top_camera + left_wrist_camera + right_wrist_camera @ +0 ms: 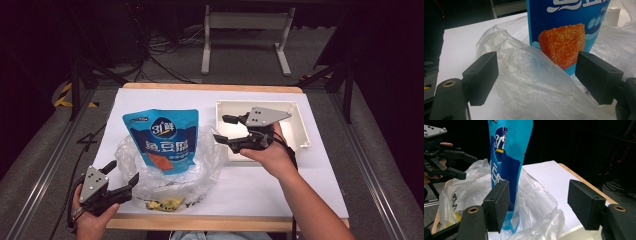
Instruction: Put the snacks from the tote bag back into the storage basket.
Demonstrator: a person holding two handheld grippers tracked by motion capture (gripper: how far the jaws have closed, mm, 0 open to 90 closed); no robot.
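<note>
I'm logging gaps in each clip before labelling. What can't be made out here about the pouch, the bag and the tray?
- Blue pouch: its base is hidden in the high view by the clear plastic bag around it; its top is cut off by the upper edge in both gripper views.
- Yellow item in the bag: too small and veiled by crumpled plastic to identify.
- White tray: part of its floor is hidden behind the right gripper in the high view.

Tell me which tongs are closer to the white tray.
Right. The right tongs hover at the white tray, over its left part; the left tongs are across the table by the plastic bag.
</note>
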